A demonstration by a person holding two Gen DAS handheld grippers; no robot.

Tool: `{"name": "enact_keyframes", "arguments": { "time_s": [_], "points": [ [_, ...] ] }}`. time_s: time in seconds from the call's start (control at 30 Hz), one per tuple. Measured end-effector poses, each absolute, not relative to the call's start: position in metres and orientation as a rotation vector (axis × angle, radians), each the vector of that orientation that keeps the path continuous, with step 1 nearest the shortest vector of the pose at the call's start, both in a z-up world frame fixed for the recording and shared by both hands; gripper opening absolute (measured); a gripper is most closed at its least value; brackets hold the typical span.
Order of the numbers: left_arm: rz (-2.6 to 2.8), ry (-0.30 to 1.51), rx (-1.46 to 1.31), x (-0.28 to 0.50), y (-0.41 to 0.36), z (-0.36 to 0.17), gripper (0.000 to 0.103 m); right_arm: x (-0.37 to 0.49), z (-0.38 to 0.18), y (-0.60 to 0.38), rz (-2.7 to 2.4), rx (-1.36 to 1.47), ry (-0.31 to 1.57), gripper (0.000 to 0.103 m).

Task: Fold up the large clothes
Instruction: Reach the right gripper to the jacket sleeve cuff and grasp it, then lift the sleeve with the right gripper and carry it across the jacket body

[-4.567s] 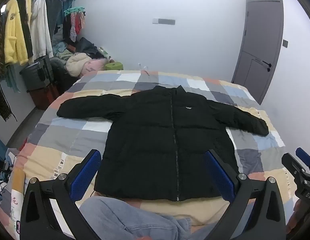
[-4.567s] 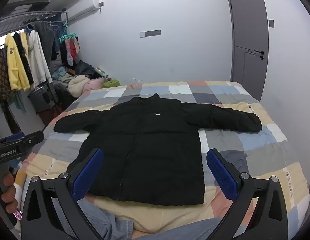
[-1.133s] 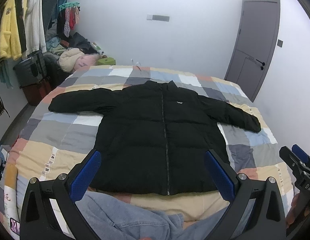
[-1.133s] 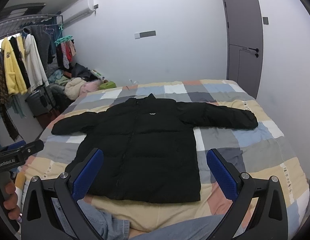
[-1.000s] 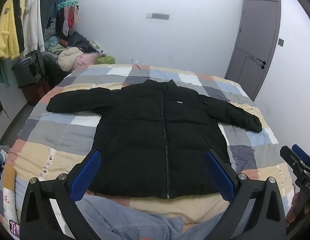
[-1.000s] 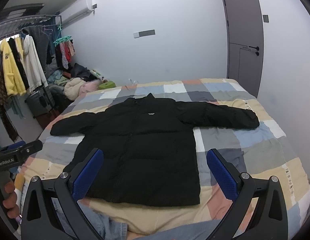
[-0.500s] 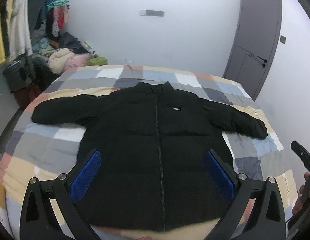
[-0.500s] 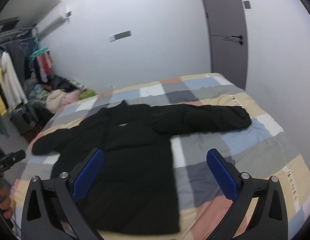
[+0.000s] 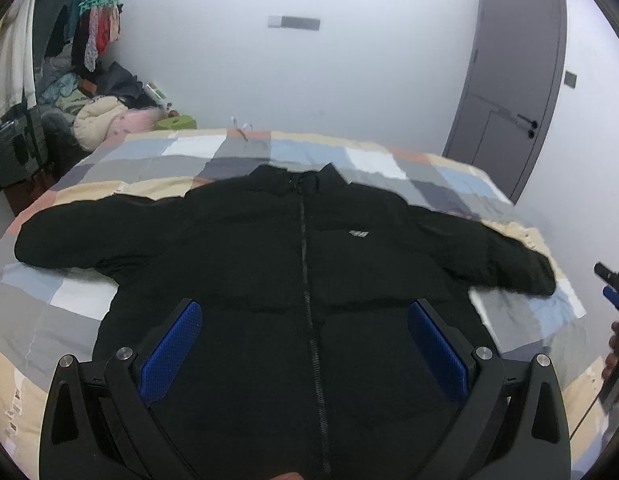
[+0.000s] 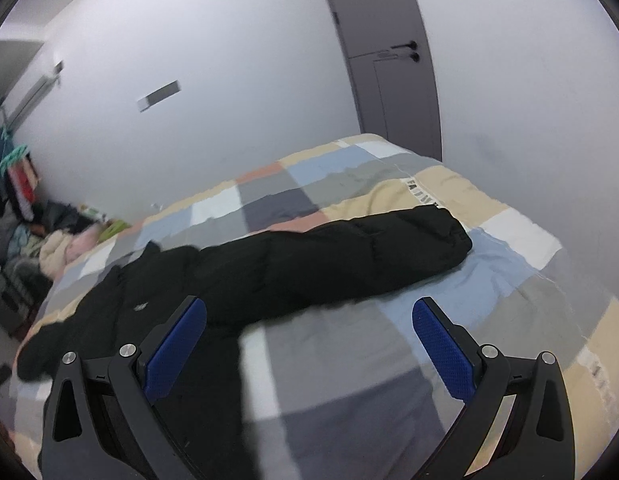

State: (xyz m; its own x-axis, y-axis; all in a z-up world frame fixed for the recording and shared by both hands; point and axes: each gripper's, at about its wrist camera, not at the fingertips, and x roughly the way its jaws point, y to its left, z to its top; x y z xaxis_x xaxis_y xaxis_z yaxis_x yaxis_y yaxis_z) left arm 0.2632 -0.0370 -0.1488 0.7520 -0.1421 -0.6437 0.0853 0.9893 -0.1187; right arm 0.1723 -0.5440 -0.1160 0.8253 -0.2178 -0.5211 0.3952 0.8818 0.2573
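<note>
Left hand-held gripper [image 9: 305, 344] fills the bottom of the left wrist view, blue pads spread wide, empty, hovering over the lower body of the jacket [image 9: 269, 280]; right hand-held gripper [image 10: 309, 344] at the bottom of the right wrist view, pads also wide apart, holding nothing, above the bed [image 10: 509, 288] just below the jacket's sleeve [image 10: 349, 256]; the right hand-held gripper also shows at the right edge of the left view, with fingers of the hand gripping it; jacket black, puffy, zipped, lying flat face up on the bed, collar toward the top centre of the left view, small white logo [image 9: 358, 233] right of the zip; both sleeves spread out sideways, one cuff at the left edge of the left view, the other at its right; in the right view the sleeve runs from centre left to a cuff at centre right, resting on blue and beige squares; bed cover is a check of grey, blue, beige, white and orange; grey door [image 9: 513, 92] upper right of the left view; hanging clothes [image 9: 97, 28] upper left; a pile of clothes [image 9: 105, 116] beside the bed at left; both views slightly blurred.
</note>
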Motion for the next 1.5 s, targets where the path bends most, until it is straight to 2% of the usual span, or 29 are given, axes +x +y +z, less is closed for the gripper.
{"name": "enact_keyframes", "arguments": {
  "time_s": [0.3,0.6,0.83,0.93,1.0,1.03,1.07,1.1,1.2,1.5],
  "points": [
    [-0.073,0.732,-0.143,0.298,-0.016,-0.190,0.103,0.239,-0.192,-0.646,-0.396,0.500,0.519,0.103],
    [-0.036,0.744,-0.150,0.317,-0.015,-0.218,0.103,0.271,-0.274,-0.744,-0.470,0.867,0.512,0.101],
    [0.003,0.766,-0.137,0.333,-0.016,-0.236,0.103,0.282,-0.290,-0.781,-0.497,0.954,0.421,0.095],
    [0.014,0.790,-0.141,0.340,-0.016,-0.244,0.103,0.288,-0.292,-0.791,-0.497,0.973,0.409,0.078],
    [0.016,0.806,-0.146,0.344,-0.015,-0.250,0.103,0.292,-0.294,-0.797,-0.507,0.977,0.409,0.055],
    [0.018,0.810,-0.147,0.346,-0.015,-0.251,0.103,0.292,-0.295,-0.801,-0.508,0.981,0.406,0.050],
    [0.018,0.813,-0.147,0.347,-0.014,-0.252,0.103,0.291,-0.296,-0.803,-0.501,0.990,0.398,0.040],
    [0.017,0.815,-0.145,0.348,-0.014,-0.254,0.103,0.291,-0.295,-0.804,-0.495,0.995,0.390,0.027],
    [0.018,0.829,-0.142,0.350,-0.013,-0.258,0.103,0.289,-0.283,-0.797,-0.486,0.946,0.388,0.010],
    [0.031,0.836,-0.101,0.345,-0.011,-0.257,0.103,0.272,-0.214,-0.783,-0.498,0.828,0.353,0.004]
  ]
}}
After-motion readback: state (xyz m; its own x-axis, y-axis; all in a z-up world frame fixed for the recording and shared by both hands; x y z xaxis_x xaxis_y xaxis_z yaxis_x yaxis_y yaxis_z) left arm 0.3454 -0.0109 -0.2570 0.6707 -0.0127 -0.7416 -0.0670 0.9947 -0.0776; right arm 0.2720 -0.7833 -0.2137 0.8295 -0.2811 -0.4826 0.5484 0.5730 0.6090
